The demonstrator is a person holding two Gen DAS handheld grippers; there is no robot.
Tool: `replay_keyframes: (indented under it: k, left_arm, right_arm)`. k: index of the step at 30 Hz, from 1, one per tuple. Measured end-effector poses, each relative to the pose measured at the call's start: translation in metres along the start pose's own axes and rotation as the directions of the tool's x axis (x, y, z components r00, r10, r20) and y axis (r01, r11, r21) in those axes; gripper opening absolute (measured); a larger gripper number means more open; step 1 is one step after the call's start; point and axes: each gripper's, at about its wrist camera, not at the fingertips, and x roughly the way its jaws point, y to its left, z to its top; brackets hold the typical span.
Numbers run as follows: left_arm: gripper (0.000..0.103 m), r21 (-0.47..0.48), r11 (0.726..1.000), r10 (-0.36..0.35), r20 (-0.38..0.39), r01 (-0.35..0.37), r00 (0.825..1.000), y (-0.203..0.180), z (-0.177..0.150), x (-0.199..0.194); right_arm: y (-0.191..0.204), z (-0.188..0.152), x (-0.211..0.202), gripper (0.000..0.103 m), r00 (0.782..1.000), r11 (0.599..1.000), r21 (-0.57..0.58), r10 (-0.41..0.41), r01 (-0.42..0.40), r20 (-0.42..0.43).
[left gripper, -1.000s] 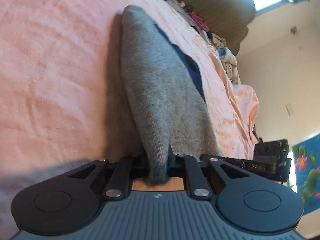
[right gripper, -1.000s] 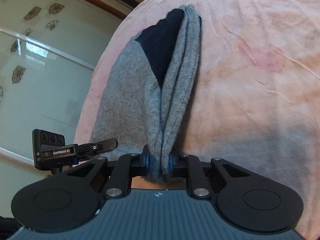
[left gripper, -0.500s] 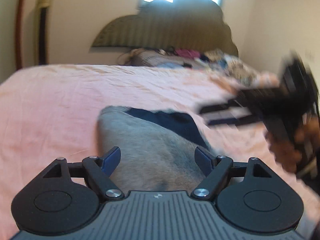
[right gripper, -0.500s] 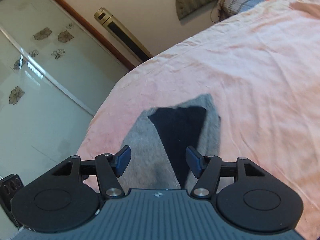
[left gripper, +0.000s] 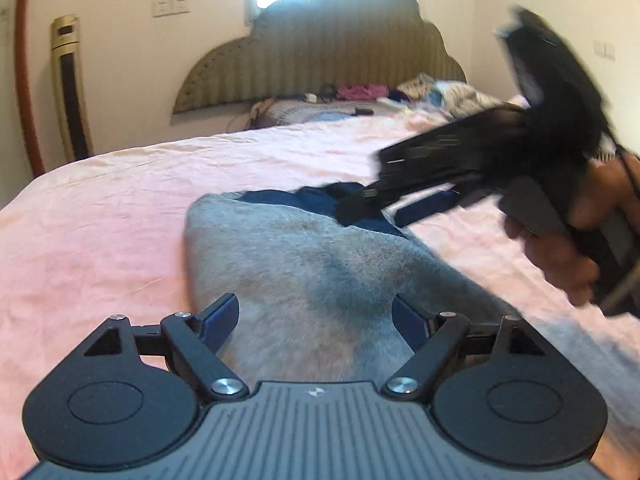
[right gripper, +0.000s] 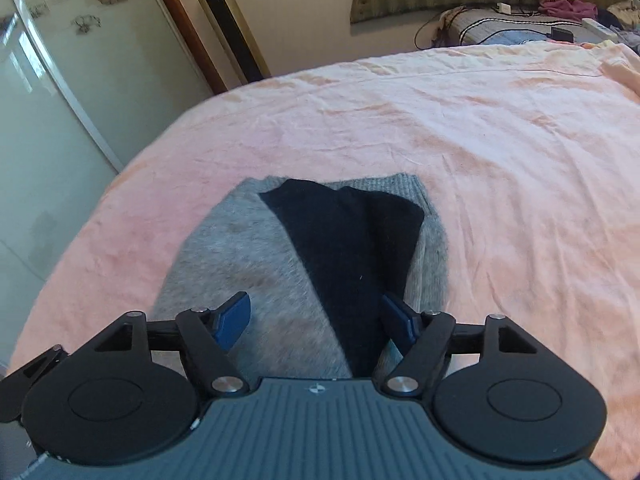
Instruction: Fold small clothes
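A grey knit garment (left gripper: pixel 304 272) with a dark navy panel (left gripper: pixel 320 200) lies flat on the pink bedsheet (left gripper: pixel 100 232). My left gripper (left gripper: pixel 316 318) is open and empty just above its near end. In the right wrist view the same garment (right gripper: pixel 244 256) shows its navy panel (right gripper: pixel 352 248) in the middle, and my right gripper (right gripper: pixel 316 318) is open and empty over its near end. The right gripper also shows blurred at the right of the left wrist view (left gripper: pixel 400 208), held in a hand above the garment's far right side.
A padded headboard (left gripper: pixel 320 64) and a pile of clothes and bedding (left gripper: pixel 360 98) lie at the far end of the bed. A tall gold standing unit (left gripper: pixel 70 88) stands by the wall at left. A glass sliding door (right gripper: pixel 48 100) is left of the bed.
Both grippers were shut on the grey garment's end a second ago. They have opened, let it drop flat on the sheet, and lifted back. The right gripper is moving in the left wrist view.
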Motion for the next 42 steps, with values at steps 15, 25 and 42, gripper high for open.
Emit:
replay_keyframes:
  k: [15,25,42]
  left_arm:
    - [0.084,-0.144,0.989,-0.026,-0.132,0.007,0.991,0.011,-0.026,0.013]
    - [0.084,-0.189,0.980,0.030,-0.153,-0.059,0.988,0.018,-0.028,-0.008]
    - [0.103,-0.161,0.961,0.198,-0.161,-0.224,0.967,-0.008,-0.059,-0.015]
  right_arm:
    - [0.012,-0.040,-0.029,0.090,0.994,0.994,0.045,0.099,-0.097,-0.042]
    - [0.007,-0.068,-0.061,0.098,1.000,0.999,0.040,-0.016,0.016,0.005]
    - [0.018,-0.149,-0.053,0.103,0.864,0.861,-0.100,-0.485,0.499,0.131]
